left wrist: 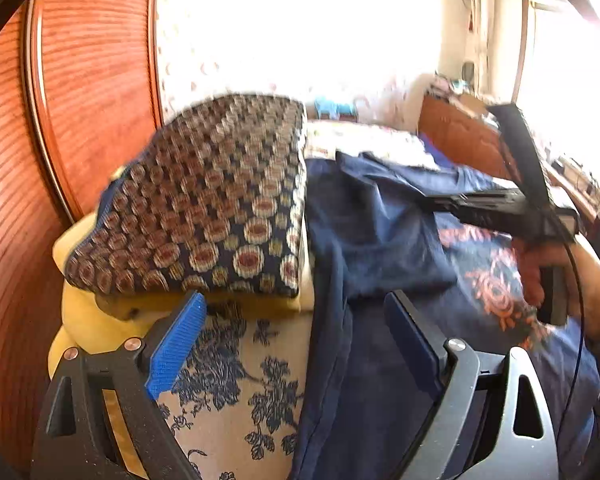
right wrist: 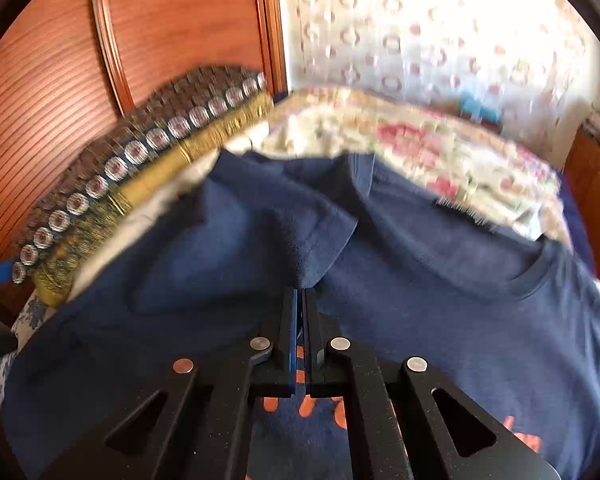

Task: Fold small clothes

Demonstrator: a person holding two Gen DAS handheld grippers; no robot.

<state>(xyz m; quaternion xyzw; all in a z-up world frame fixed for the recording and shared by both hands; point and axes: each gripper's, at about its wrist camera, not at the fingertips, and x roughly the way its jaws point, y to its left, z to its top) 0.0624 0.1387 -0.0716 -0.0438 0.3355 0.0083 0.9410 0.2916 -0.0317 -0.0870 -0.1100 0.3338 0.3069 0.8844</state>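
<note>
1. The navy T-shirt [right wrist: 440, 280] lies spread on the bed, its ribbed collar toward the right of the right wrist view and its orange print nearest the camera. One short sleeve is folded in over the chest.
2. The right gripper [right wrist: 300, 300] has its fingers together, tips at the hem of that folded-in sleeve; whether cloth is pinched between them cannot be told, since the fabric there is dark and blurred.
3. The left gripper [left wrist: 296, 332] hovers with fingers wide apart and nothing between them, straddling the shirt's long side edge, which runs away from the camera.
4. Judging by this, the right gripper is nearer the sleeve and the left nearer the side edge.
5. Room is tight on the left: the patterned cushion [left wrist: 204, 200] on the yellow pillow [left wrist: 84, 320] sits just beside the shirt's edge. Toward the floral quilt [right wrist: 420, 148] the bed is open.
</note>
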